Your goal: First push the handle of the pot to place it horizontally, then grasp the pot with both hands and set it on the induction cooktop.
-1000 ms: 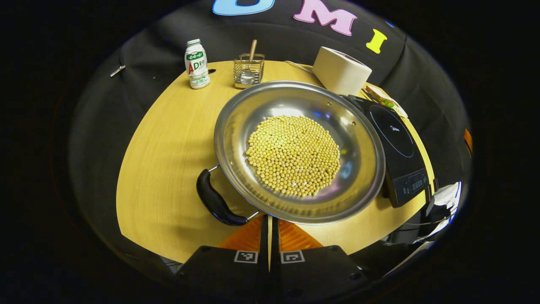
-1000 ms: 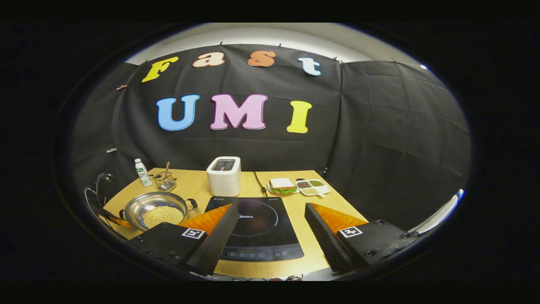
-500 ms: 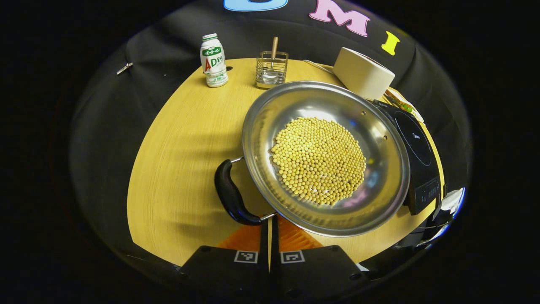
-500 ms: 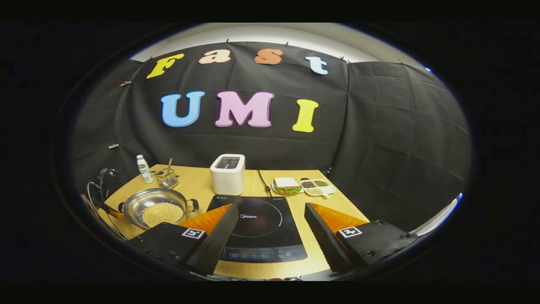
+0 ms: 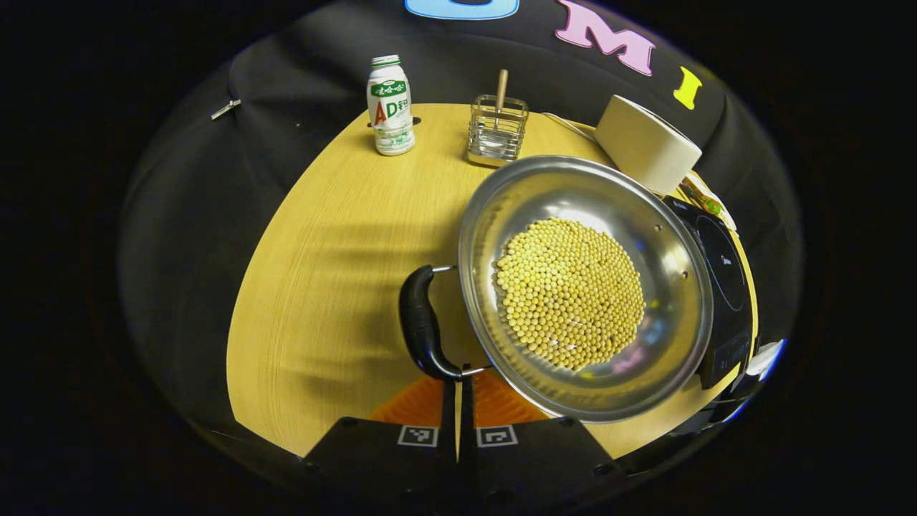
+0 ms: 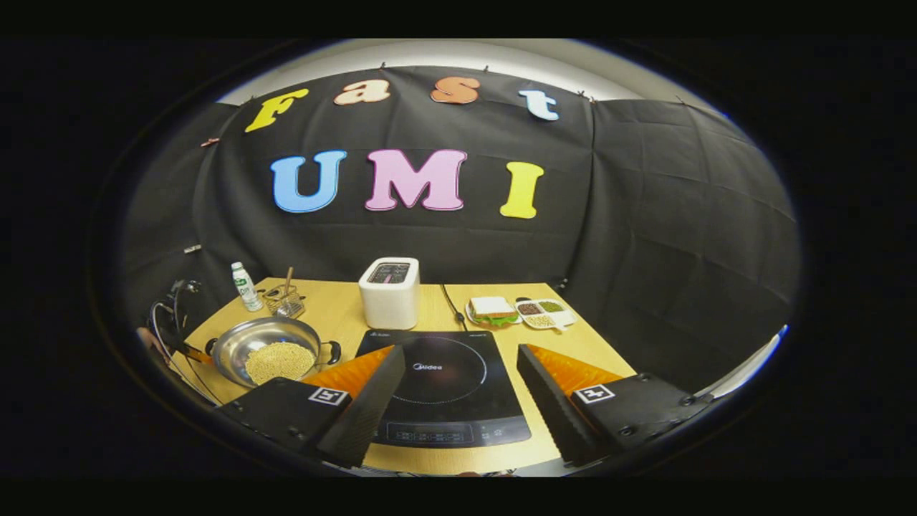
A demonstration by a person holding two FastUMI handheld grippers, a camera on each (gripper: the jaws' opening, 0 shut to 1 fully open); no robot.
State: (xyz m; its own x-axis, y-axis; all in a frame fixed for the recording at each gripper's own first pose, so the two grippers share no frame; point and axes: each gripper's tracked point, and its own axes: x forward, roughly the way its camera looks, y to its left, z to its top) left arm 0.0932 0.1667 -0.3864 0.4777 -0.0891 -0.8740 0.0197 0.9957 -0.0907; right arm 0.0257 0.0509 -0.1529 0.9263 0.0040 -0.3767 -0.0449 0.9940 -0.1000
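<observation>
A steel pot [image 5: 584,287] of yellow beans sits on the wooden table [image 5: 337,272]. Its black left handle [image 5: 423,326] stands almost upright in the left gripper view. My left gripper [image 5: 458,383] is shut with nothing between its fingers, and its tips touch the handle's near end. The black induction cooktop [image 5: 723,265] lies just right of the pot. In the right gripper view my right gripper [image 6: 460,351] hangs open over the cooktop [image 6: 444,387]. The pot [image 6: 269,347] is at its left, with the other handle [image 6: 333,352] facing the cooktop.
A white bottle [image 5: 390,107], a wire basket with a spoon [image 5: 496,129] and a white toaster [image 5: 648,143] stand along the table's back. A sandwich plate [image 6: 491,309] and a divided dish [image 6: 544,313] lie behind the cooktop. A hand [image 6: 147,337] shows at far left.
The left gripper has stayed shut against the handle's near end while the pot turned. The handle swung from slanting at lower left to nearly upright. The right gripper stayed open, its view drifting slightly.
</observation>
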